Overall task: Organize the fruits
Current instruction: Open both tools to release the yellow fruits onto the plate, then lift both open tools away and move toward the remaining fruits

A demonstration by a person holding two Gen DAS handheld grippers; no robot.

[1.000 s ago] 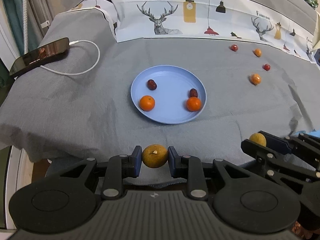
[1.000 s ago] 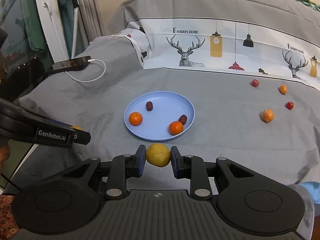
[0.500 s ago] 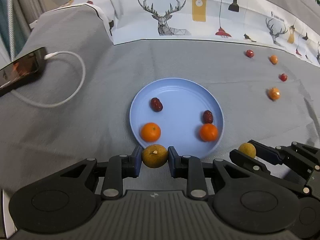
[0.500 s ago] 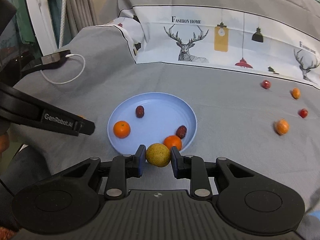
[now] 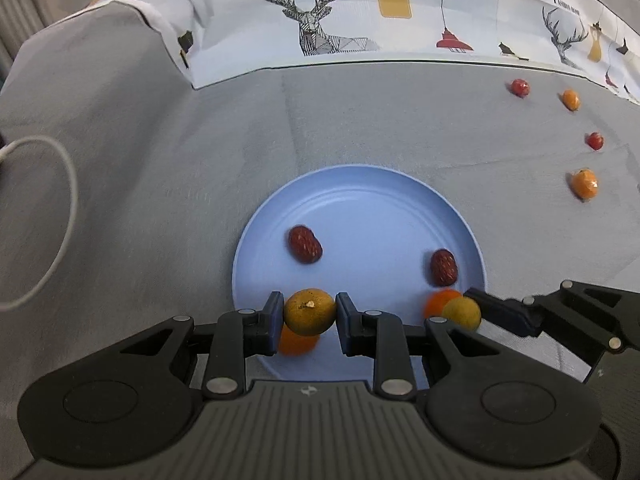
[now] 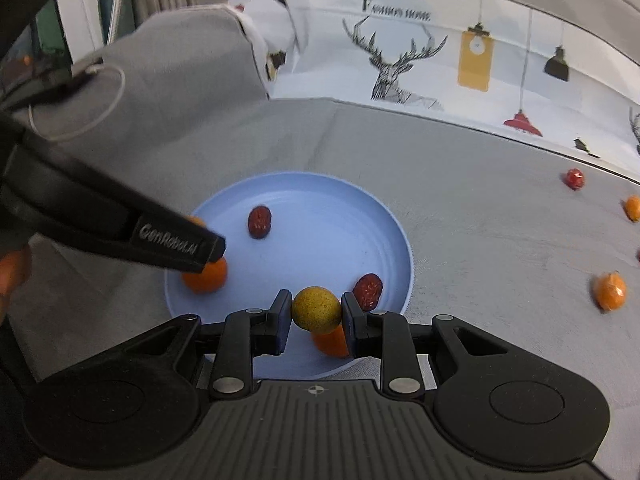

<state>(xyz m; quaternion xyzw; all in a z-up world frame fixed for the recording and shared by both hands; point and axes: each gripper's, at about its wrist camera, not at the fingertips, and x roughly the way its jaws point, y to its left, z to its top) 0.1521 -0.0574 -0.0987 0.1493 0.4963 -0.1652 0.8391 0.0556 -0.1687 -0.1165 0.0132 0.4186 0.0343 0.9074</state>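
My left gripper (image 5: 309,314) is shut on a yellow-green citrus (image 5: 310,308), low over the near left part of the blue plate (image 5: 360,184). My right gripper (image 6: 316,312) is shut on a yellow round fruit (image 6: 316,306), above the plate's (image 6: 320,180) near right part. On the plate lie two red dates (image 5: 305,244) (image 5: 443,267) and two oranges (image 6: 205,276) (image 6: 332,342). Each orange is partly hidden under a held fruit. The left gripper's finger (image 6: 172,240) crosses the right wrist view.
Grey bedspread (image 5: 180,160) all round. Loose fruits lie at the far right: two red ones (image 5: 520,88) (image 5: 595,141) and two oranges (image 5: 571,99) (image 5: 585,185). A white cable (image 5: 68,208) loops at left. Deer-print fabric (image 5: 360,20) rises behind.
Both grippers came forward and down with their fruits, from the bed's near edge to just over the plate. The phone has slid out of the left wrist view.
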